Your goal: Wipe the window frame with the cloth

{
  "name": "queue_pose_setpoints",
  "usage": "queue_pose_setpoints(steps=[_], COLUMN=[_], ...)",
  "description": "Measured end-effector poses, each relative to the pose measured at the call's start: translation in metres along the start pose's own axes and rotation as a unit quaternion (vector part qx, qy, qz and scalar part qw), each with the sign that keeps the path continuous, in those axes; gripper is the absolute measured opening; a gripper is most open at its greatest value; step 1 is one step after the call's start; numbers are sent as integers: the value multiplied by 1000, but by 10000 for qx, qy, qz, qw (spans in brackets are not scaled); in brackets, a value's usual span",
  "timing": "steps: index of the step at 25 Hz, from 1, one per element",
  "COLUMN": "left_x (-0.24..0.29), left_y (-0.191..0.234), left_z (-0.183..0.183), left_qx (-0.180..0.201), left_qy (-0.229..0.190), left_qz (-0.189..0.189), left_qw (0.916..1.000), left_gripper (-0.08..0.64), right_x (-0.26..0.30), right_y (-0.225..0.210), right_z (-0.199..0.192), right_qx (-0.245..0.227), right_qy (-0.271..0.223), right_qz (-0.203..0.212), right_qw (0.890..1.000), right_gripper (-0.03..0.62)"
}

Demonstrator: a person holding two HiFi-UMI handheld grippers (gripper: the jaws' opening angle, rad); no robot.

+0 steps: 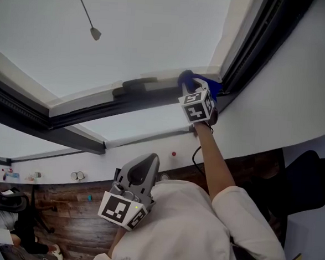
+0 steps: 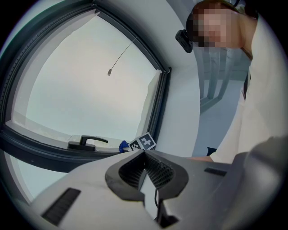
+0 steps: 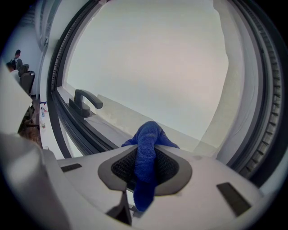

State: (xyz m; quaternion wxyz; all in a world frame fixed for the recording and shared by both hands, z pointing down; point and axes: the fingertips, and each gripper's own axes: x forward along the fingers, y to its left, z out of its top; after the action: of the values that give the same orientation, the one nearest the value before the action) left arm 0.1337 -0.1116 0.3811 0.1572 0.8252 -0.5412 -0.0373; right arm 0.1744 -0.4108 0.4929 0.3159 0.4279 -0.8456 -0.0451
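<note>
While at the window frame [image 3: 118,117], blue cloth [image 3: 148,134] between right gripper [image 3: 145,170] jaws.

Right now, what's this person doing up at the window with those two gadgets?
A person holds a two-jaw gripper in each hand. The right gripper is shut on a blue cloth and holds it up at the pale window frame, close to its corner, just past the black handle. The left gripper hangs low by the person's chest, jaws together with nothing between them. Wiping seems under way at that corner.
</note>
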Motion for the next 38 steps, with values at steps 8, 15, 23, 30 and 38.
queue_pose_setpoints(steps=[8,15,23,30,38], left_x=[-6,-7,-6,-11,-23], left_y=[-6,-9,-11,-6,2], left_z=[-5,-7,-6,-6,-6], left_qx=[-79,-104,-111,-117,-132], left_qy=[-95,-125,-127,-135,-135], left_qz=[93,138,127,146,143], left_qw=[9999,9998,9998,9997,9997], left_gripper=[9,9,9,9,9], right_x=[0,2,2,3,3], right_y=[21,36,50,57,65], right_z=[11,18,24,26,30], right_qx=[5,46,-29,-90,-86], right_qy=[23,-100,-192,-169,-173], right_qz=[456,732,823,801,726], right_qw=[9990,9973,9964,9966,9972], right_gripper=[81,81,81,81,80])
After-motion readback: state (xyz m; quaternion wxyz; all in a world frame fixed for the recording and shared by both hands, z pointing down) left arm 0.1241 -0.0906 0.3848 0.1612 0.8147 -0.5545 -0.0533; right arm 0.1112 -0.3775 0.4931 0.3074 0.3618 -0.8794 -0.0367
